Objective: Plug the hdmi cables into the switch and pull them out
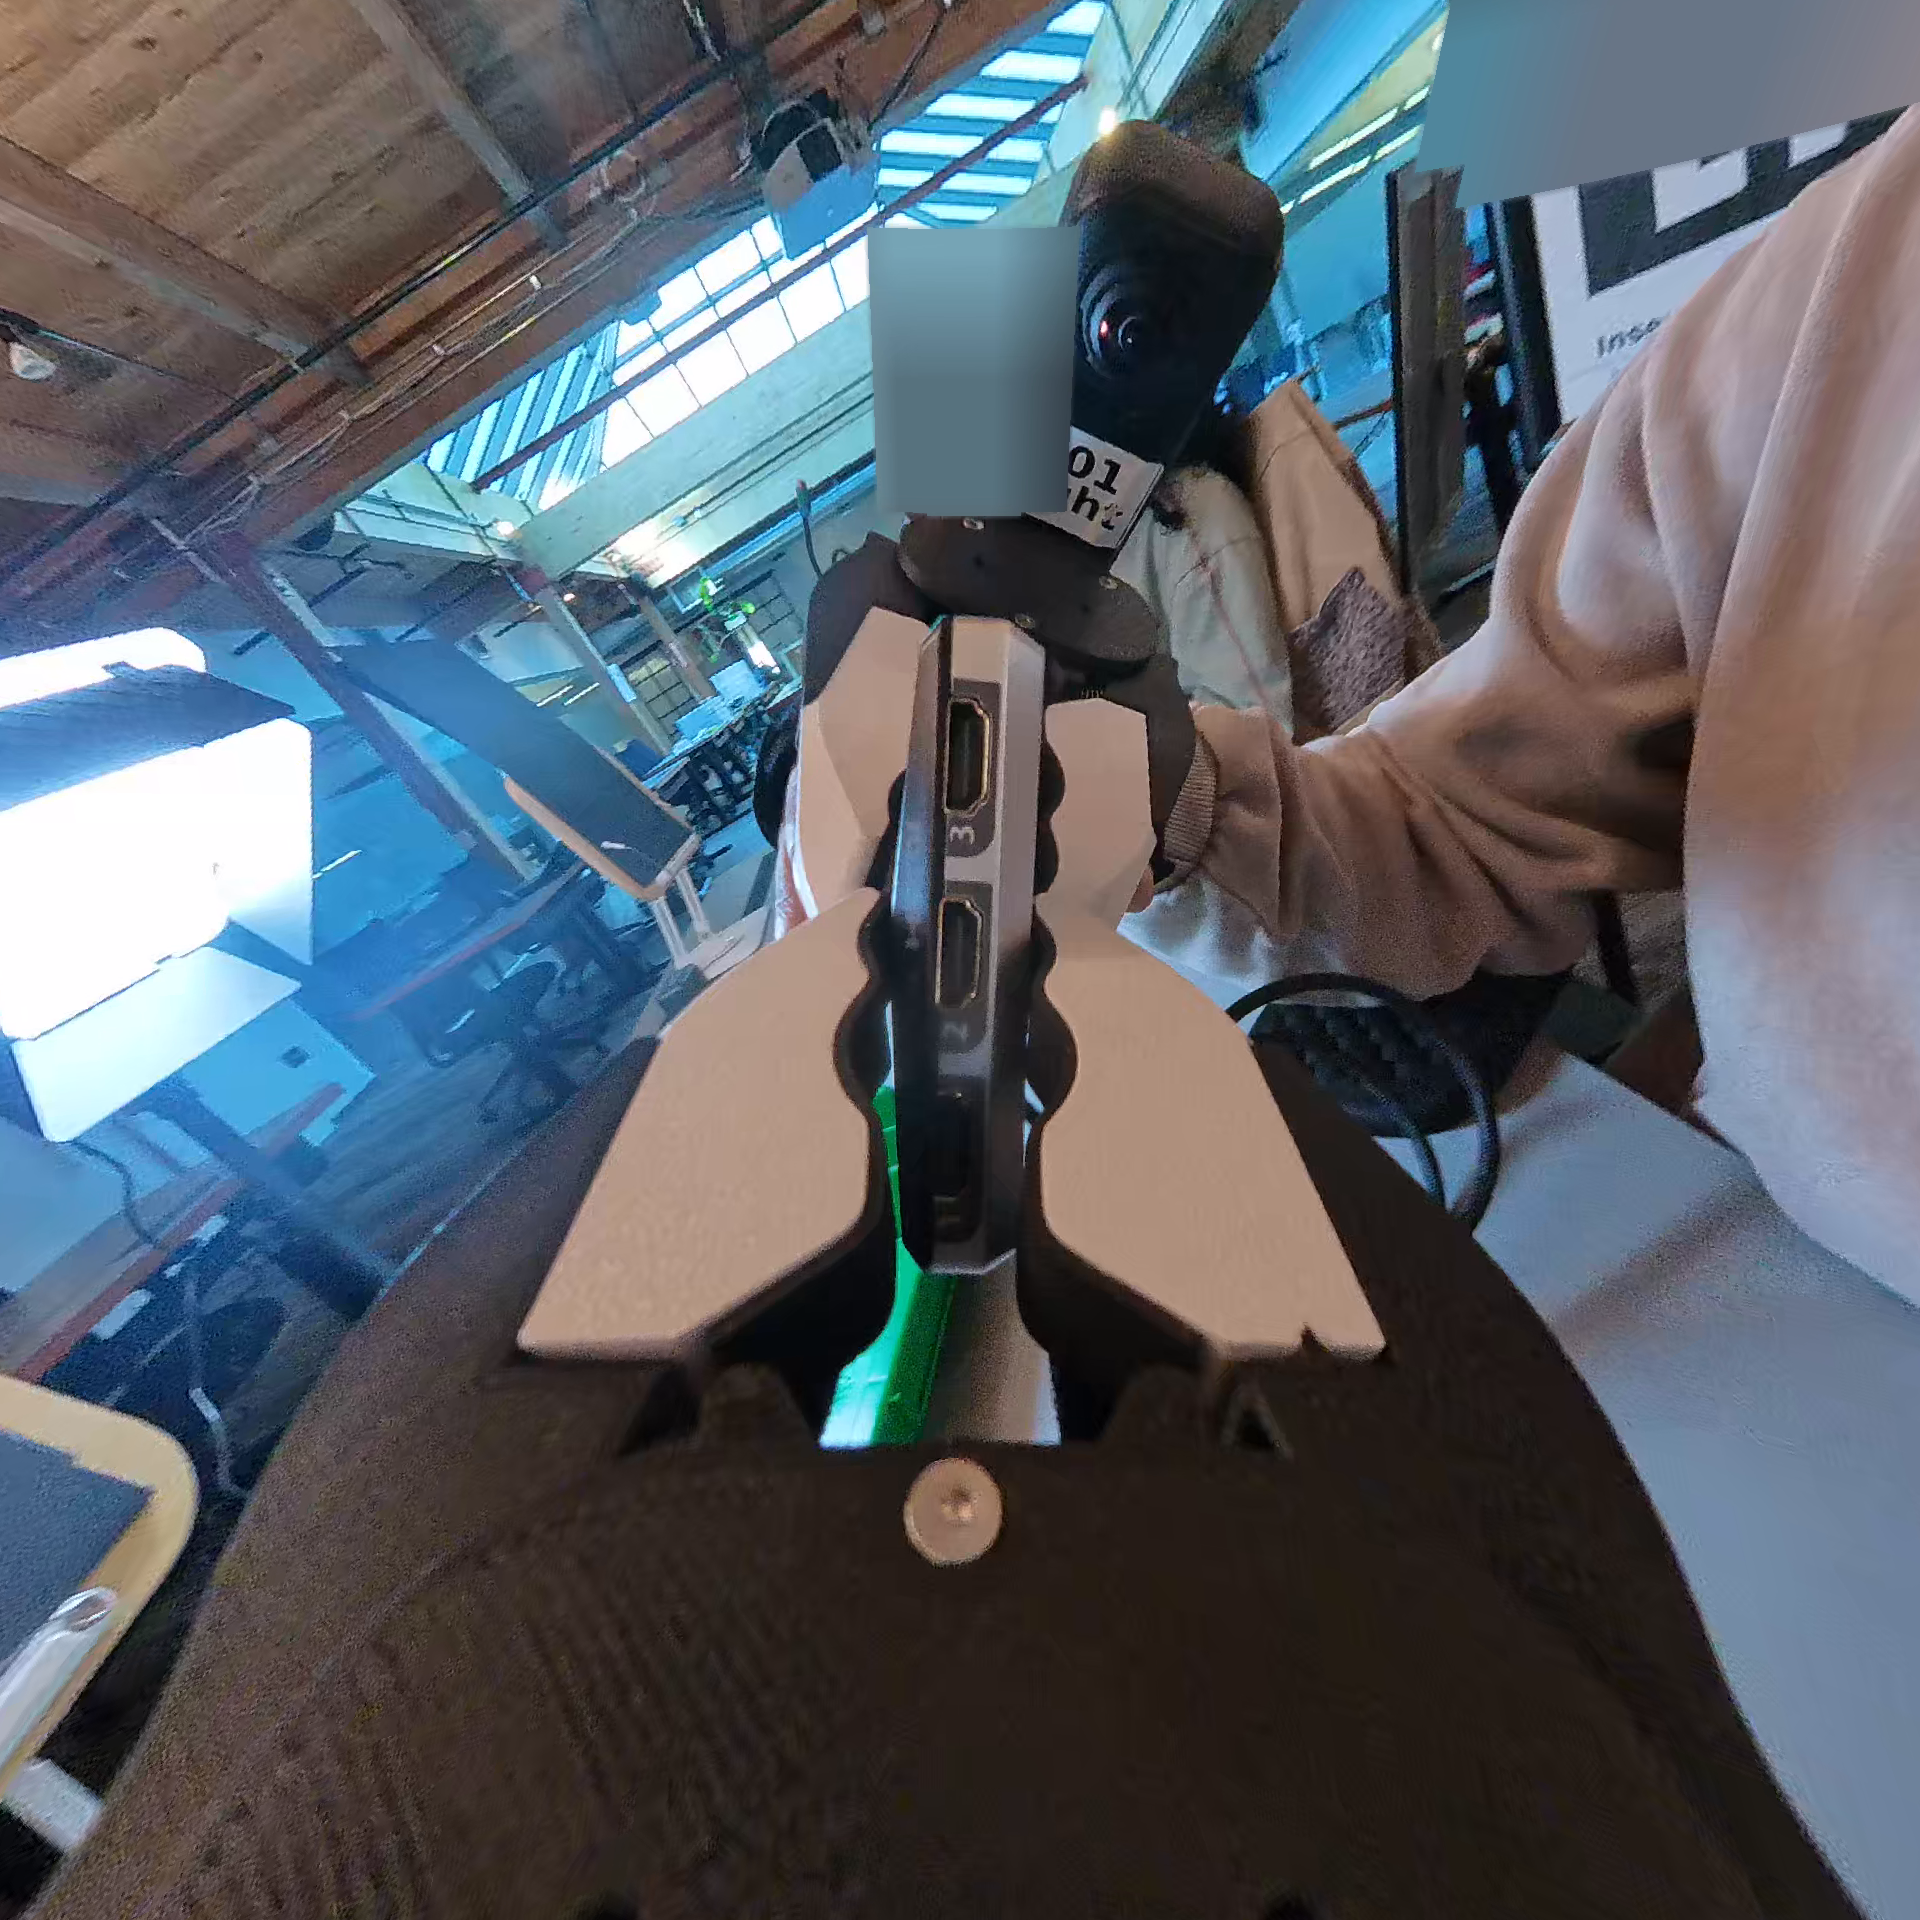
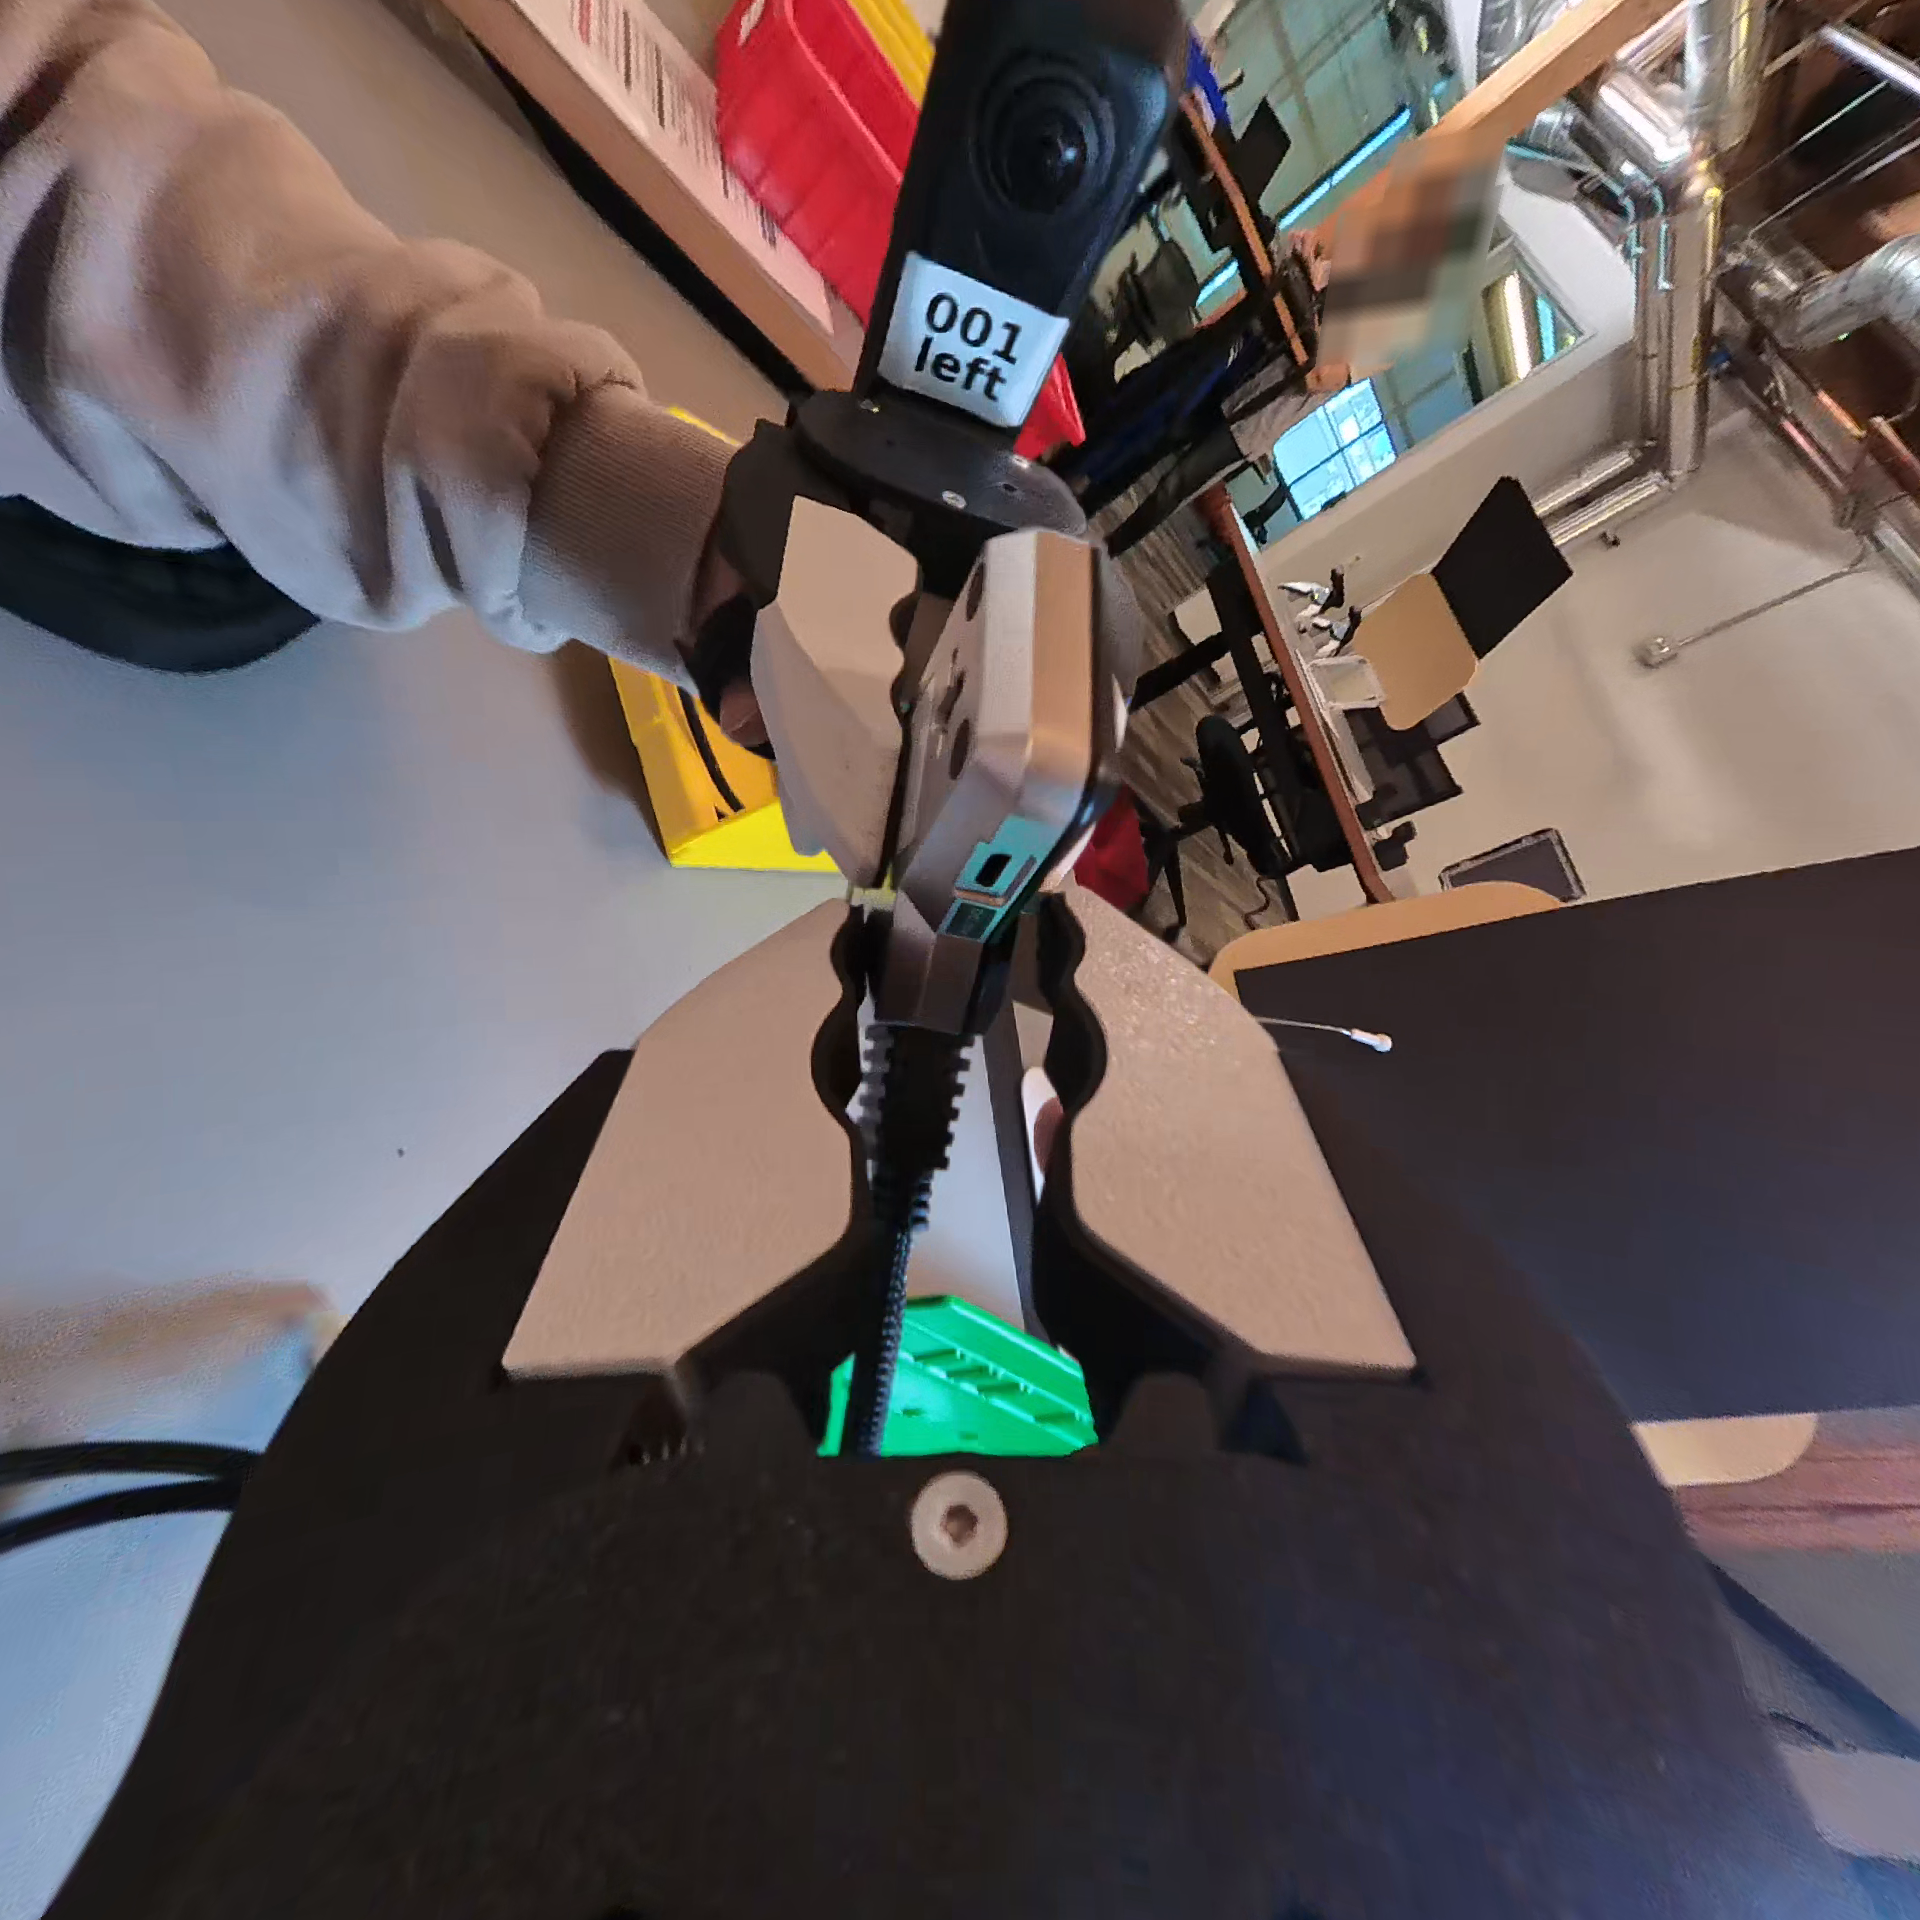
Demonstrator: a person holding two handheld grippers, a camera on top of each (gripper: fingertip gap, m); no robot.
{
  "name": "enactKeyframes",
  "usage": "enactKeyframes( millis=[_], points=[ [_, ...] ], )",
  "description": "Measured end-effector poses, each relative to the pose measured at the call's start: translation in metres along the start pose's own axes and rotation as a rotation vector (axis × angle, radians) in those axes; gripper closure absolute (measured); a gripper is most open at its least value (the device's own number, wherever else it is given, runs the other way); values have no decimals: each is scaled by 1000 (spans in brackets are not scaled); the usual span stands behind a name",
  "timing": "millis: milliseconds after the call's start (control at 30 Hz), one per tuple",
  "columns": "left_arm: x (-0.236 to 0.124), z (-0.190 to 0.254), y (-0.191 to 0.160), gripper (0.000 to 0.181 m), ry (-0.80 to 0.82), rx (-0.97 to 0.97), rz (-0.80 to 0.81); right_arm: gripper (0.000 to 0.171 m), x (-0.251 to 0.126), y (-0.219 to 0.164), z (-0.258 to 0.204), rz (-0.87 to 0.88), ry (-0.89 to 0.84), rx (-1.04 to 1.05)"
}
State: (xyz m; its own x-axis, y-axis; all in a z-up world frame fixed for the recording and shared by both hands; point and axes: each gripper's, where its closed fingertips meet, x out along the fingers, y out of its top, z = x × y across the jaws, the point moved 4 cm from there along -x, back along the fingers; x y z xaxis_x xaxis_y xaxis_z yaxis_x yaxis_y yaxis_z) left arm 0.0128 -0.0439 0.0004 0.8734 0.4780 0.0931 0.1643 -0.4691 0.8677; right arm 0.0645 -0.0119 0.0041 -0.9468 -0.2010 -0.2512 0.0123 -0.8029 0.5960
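Observation:
My left gripper [image 1: 961, 925] is shut on the grey HDMI switch [image 1: 971, 831], held on edge with its numbered ports facing this camera; the two upper ports are empty. My right gripper [image 2: 951, 914] is shut on the grey plug [image 2: 925, 977] of a black braided HDMI cable [image 2: 914, 1143]. The plug's tip touches the near end of the switch [image 2: 1029, 665]; I cannot tell how deep it sits. The right gripper's fingers [image 1: 1101, 790] show just behind the switch, and the left gripper's fingers [image 2: 821, 727] flank it in the right wrist view.
A grey table [image 2: 260, 987] lies below with a green block [image 2: 956, 1392], a yellow bin [image 2: 717, 810] and red bins [image 2: 810, 135]. A coiled black cable [image 1: 1382, 1060] lies on the table. A person's sleeve [image 1: 1558, 727] is close by. Only a small space, under 4 cm, lies between the two pairs of fingers.

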Motion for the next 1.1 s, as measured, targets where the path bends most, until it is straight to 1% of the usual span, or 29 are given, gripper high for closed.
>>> enactKeyframes(
  millis=[100, 333, 433, 600, 733, 867, 967, 1000, 1100],
  points=[
    [-2, -1, 2, 158, 21, 40, -26, 140, 1, 1, 3, 61, 8, 54],
    [-7, -3, 5, 159, 37, 84, -99, 141, 6, 1, 4, 96, -21, 33],
    [-9, -5, 1, 159, 50, 120, -173, 143, 9, -4, 4, 86, -14, 39],
    [-13, -12, -6, 158, 119, 199, -306, 149, 10, -17, 7, 51, -1, 82],
    [-17, -13, -5, 158, 132, 223, -347, 149, 8, -18, 8, 61, 8, 105],
    [-25, -17, -8, 159, 156, 245, -395, 149, 5, -19, 11, 36, -9, 98],
    [-23, -17, -11, 159, 152, 250, -390, 149, 3, -20, 10, 30, -4, 81],
    [-22, -16, -11, 159, 141, 241, -365, 149, 1, -18, 9, 57, 8, 77],
    [-20, -11, 1, 159, 84, 150, -179, 149, -10, -1, 9, 202, 46, 122]
  ],
)
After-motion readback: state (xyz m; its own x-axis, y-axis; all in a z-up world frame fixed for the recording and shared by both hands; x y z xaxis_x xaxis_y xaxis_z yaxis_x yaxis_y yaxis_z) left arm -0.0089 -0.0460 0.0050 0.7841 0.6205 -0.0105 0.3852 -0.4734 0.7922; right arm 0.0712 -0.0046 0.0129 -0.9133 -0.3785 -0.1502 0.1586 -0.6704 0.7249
